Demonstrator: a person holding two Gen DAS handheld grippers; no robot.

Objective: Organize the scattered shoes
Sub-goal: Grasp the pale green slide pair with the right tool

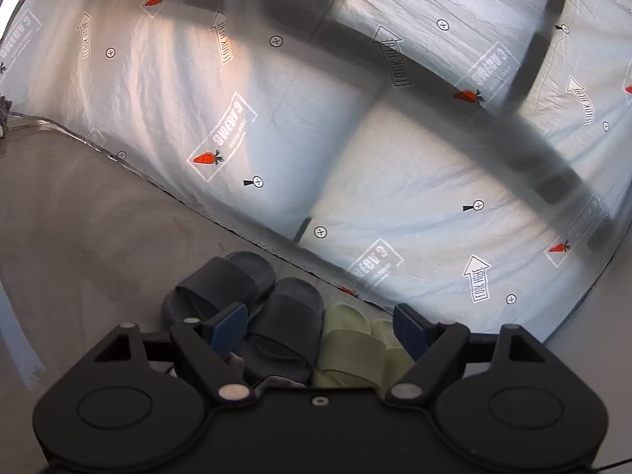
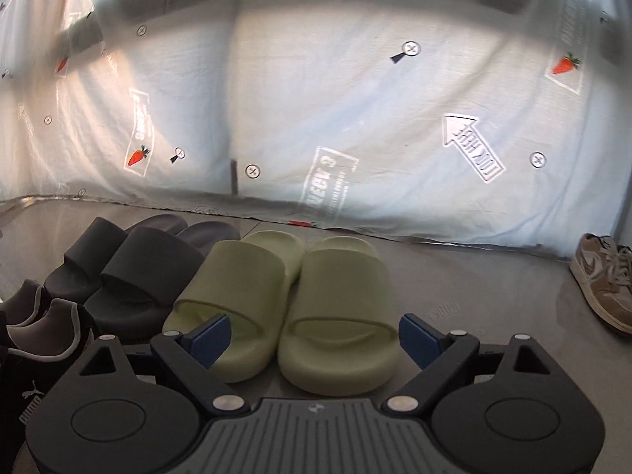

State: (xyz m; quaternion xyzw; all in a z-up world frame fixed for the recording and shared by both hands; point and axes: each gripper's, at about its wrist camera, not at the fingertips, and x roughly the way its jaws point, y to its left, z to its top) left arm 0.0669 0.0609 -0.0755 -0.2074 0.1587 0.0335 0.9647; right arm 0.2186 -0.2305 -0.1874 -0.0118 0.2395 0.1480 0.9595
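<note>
well — green slides [image 2: 304,308] paired beside dark slides [image 2: 130,272].

Black sneakers [image 2: 35,339] cut off at left edge; tan sneaker [image 2: 604,280] cropped at right; green slides [image 1: 355,351] partly hidden behind gripper body.

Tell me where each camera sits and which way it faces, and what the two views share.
Left wrist: rides the left tongs, angled down at the dark slides by a printed sheet; only its own open tongs show.
Right wrist: rides the right tongs, facing the green slides squarely, with a tan sneaker far right; only its own open tongs show.
Shared: both slide pairs, the sheet and the grey floor.
</note>
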